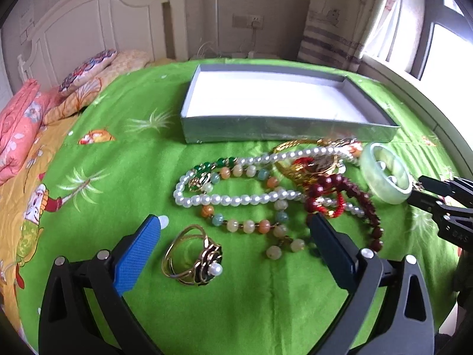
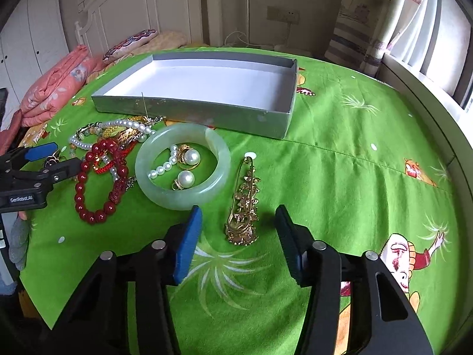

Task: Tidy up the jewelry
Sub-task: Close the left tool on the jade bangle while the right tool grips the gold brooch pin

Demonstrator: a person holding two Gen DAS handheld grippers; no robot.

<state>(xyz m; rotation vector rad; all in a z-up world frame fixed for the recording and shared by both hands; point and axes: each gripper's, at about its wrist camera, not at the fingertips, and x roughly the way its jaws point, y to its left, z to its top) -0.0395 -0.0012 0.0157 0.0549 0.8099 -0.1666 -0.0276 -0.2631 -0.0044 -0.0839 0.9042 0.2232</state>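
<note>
The bed (image 1: 124, 153) is viewed low and close from both wrist cameras, each aimed towards the grey box (image 1: 280, 130) and the headboard beyond. The left view is set left of the jade bangle (image 1: 384, 174), the right view right of it (both show the box and bangle (image 2: 183, 171)).

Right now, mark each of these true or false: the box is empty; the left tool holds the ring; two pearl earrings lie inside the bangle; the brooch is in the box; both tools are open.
1. The box is empty. True.
2. The left tool holds the ring. False: the ring lies on the sheet between its open fingers, untouched.
3. Two pearl earrings lie inside the bangle. True.
4. The brooch is in the box. False: it lies on the sheet before the right tool.
5. Both tools are open. True.
</note>
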